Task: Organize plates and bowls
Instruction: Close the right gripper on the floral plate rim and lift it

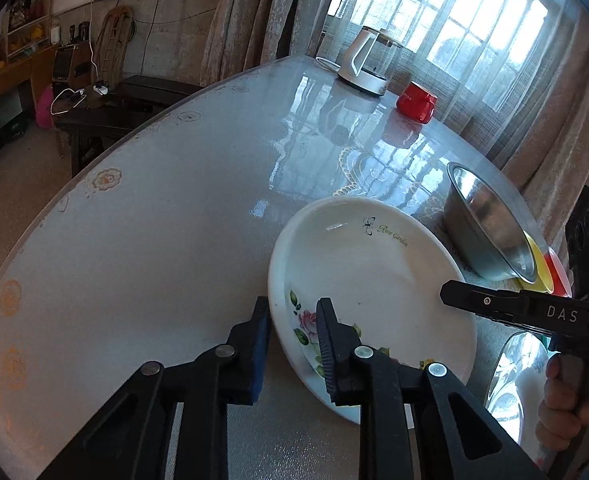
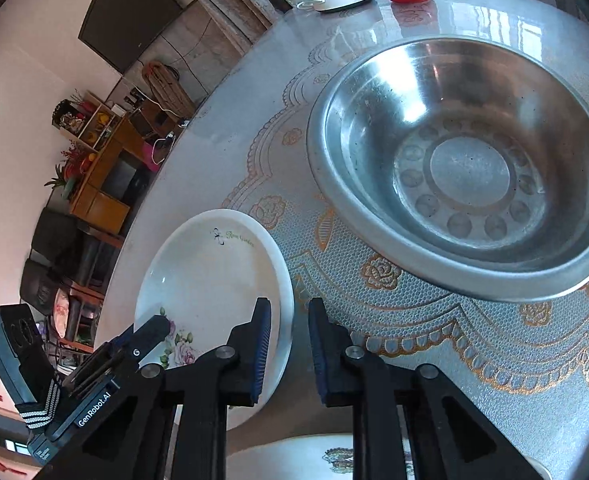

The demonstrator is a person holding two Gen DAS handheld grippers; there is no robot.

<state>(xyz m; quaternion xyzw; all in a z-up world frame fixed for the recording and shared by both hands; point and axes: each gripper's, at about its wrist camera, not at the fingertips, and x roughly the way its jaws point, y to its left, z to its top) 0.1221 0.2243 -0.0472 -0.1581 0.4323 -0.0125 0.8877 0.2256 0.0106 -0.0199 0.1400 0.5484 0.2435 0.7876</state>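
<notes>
A white plate [image 1: 374, 280] with a rose print lies on the glass-topped table [image 1: 154, 240]. My left gripper [image 1: 292, 308] straddles its left rim, one pad outside and one on the inner face, shut on the rim. In the right wrist view my right gripper [image 2: 288, 308] clamps the opposite rim of the same plate [image 2: 210, 272], one finger over the inside and one beyond the edge. Each gripper shows in the other's view: the right gripper [image 1: 454, 296] at the plate's right edge, the left gripper [image 2: 160, 326] at its left edge. A steel bowl [image 2: 466, 168] stands just beyond the plate.
Behind the steel bowl [image 1: 490, 232] lean a yellow dish [image 1: 538, 264] and a red dish [image 1: 558, 276]. A kettle [image 1: 370, 60] and a red mug [image 1: 416, 102] stand at the far end. Another floral plate [image 2: 314, 456] lies near me. The table edge curves along the left.
</notes>
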